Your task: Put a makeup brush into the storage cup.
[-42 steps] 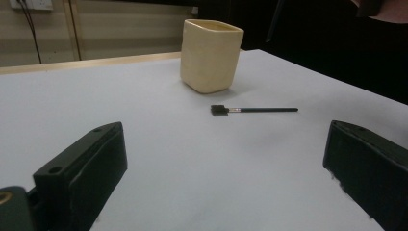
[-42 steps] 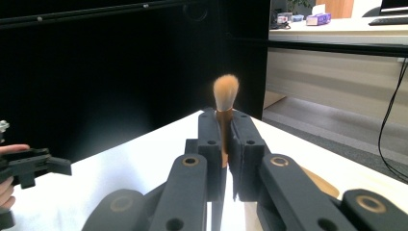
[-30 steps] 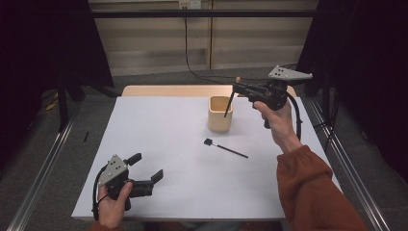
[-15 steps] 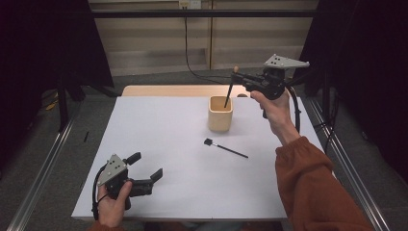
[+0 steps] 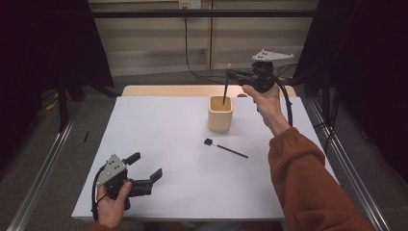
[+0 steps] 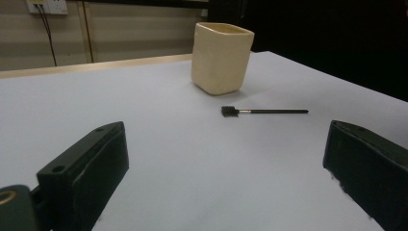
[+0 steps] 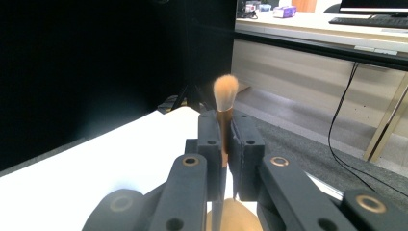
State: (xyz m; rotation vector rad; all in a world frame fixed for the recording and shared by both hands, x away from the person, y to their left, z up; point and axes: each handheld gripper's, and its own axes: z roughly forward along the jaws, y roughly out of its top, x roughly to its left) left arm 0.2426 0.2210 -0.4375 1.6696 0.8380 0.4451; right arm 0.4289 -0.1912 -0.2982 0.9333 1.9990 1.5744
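You have two tools, one in each hand. Your right tool [image 5: 232, 73] is clenched on one makeup brush [image 7: 225, 115]: its jaws press on the copper part just under the soft orange bristles, and the brush stands nearly upright, bristles up. In the high view the dark handle of this brush hangs down from the tool, and its low end is at the mouth of the one cream cup [image 5: 220, 114], which stands on the white surface [image 5: 159, 125] near the far edge. Your left tool [image 5: 146, 169] rests at the near left of the surface, released, with its two jaws wide apart and nothing between them. A second brush [image 5: 226, 148], thin and black with a small flat head, lies flat on the surface just in front of the cup, apart from it. So you have two brushes and one cup.
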